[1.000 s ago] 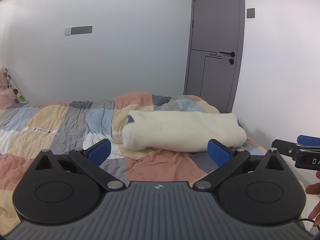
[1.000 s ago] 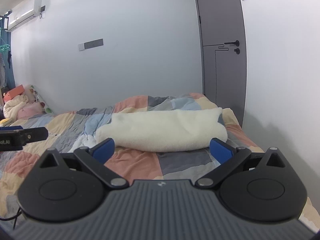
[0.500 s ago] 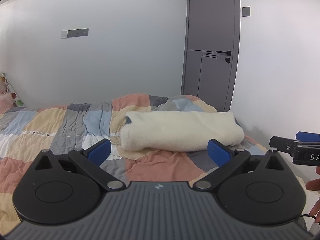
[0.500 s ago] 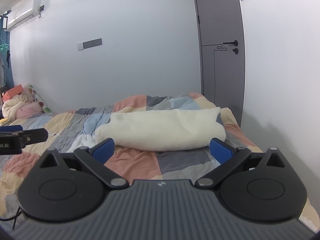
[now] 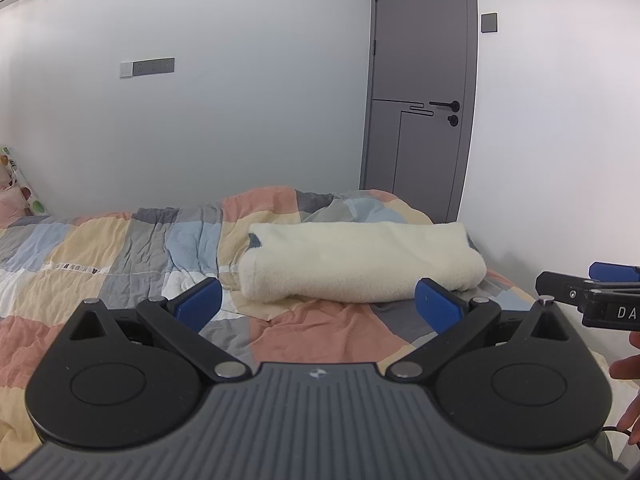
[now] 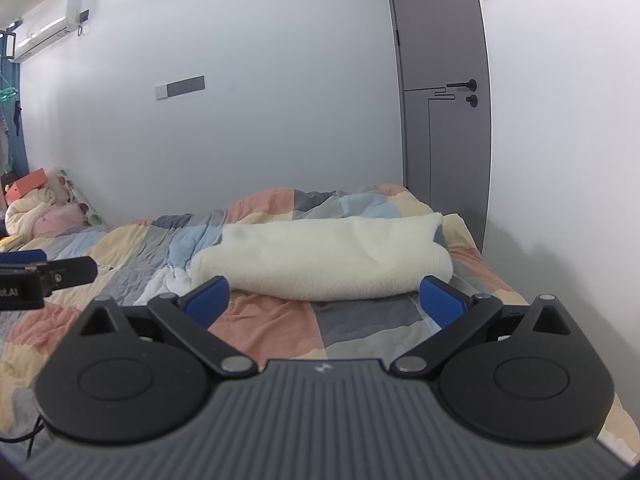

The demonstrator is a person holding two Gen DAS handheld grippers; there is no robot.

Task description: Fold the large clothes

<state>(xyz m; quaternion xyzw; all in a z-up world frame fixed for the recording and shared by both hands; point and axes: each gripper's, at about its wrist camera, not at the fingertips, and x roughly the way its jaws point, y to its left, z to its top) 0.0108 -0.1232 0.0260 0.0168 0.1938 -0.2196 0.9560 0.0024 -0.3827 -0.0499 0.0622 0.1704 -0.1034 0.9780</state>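
Note:
A cream fleece garment (image 5: 360,260) lies folded into a long thick bundle across the patchwork quilt (image 5: 120,248) at the foot of the bed; it also shows in the right wrist view (image 6: 324,260). My left gripper (image 5: 318,306) is open and empty, held above the quilt short of the bundle. My right gripper (image 6: 326,300) is open and empty, also short of the bundle. Each gripper shows at the edge of the other's view: the right one (image 5: 592,296), the left one (image 6: 44,274).
A grey door (image 5: 420,92) stands behind the bed's foot, with white walls at the back and right. Pillows and soft items (image 6: 36,208) lie at the bed's far left. An air conditioner (image 6: 48,28) hangs high on the wall.
Both grippers have drawn back and risen slightly; the bundle sits a little lower and smaller in view. The garment has not moved and both grippers stay open.

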